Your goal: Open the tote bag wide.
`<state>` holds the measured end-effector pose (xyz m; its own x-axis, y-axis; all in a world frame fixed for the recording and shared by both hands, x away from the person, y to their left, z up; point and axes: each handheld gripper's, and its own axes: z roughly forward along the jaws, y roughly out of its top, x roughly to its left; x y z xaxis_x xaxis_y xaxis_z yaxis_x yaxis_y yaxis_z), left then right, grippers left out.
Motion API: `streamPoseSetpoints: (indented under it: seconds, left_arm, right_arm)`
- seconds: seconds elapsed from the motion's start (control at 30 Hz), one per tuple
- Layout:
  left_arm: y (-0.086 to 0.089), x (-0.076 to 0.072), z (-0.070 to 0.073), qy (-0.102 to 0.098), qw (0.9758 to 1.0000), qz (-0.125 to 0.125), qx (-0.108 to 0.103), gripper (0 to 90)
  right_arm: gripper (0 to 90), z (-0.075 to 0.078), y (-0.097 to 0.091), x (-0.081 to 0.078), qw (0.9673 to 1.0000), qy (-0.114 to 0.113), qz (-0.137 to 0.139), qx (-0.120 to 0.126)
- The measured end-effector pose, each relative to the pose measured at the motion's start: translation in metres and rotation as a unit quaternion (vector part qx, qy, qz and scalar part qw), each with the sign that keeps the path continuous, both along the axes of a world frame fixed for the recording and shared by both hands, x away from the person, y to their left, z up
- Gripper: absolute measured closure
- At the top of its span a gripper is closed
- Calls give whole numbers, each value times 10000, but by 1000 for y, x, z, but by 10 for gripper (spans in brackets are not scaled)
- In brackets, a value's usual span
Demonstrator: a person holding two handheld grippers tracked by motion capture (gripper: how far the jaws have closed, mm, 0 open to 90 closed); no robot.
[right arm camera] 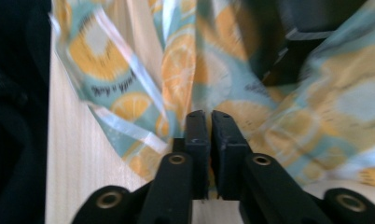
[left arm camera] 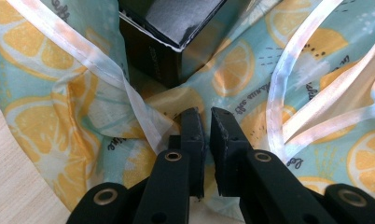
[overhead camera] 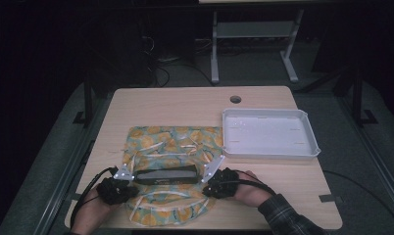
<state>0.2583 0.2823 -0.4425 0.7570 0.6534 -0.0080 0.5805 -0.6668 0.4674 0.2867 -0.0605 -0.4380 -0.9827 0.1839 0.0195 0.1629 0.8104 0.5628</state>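
Observation:
A cloth [overhead camera: 175, 142] printed with orange slices and edged in white ribbon lies spread on the wooden table [overhead camera: 185, 103]. A long black box [overhead camera: 166, 175] rests across its near half. My left gripper [overhead camera: 129, 178] sits at the box's left end. In the left gripper view the left gripper [left arm camera: 208, 116] is shut, pinching a fold of the cloth [left arm camera: 59, 102] just below the box's corner [left arm camera: 176, 37]. My right gripper [overhead camera: 207, 178] is at the box's right end. In the right gripper view the right gripper [right arm camera: 210, 116] is shut on bunched cloth [right arm camera: 185, 70], with the dark box [right arm camera: 311, 28] beyond.
A white tray [overhead camera: 268, 152] stands to the right of the cloth, close to its upper right corner. A round cable hole [overhead camera: 235, 99] is near the table's far edge. A person's hands and a plaid sleeve [overhead camera: 283, 215] come in from the near edge.

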Motion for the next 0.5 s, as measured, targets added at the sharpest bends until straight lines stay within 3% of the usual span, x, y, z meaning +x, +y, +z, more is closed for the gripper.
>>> streamPoseSetpoints:
  seconds: [0.13,0.3,0.37,0.4,0.5]
  left_arm:
    - [0,0,0,4,10000,5,-24,831]
    - [0,0,0,-20,10000,-24,7,831]
    - [0,0,0,-19,10000,-18,-7,831]
    - [0,0,0,-19,10000,-20,-8,831]
    - [1,1,0,-18,10000,-48,9,831]
  right_arm:
    - [759,21,-5,8,9990,-124,-239,364]
    - [720,40,-1,27,9950,-323,-532,781]
    - [708,43,4,35,9937,-413,-616,836]
    - [707,43,8,38,9929,-341,-743,870]
    - [736,40,17,48,9928,-337,-774,851]
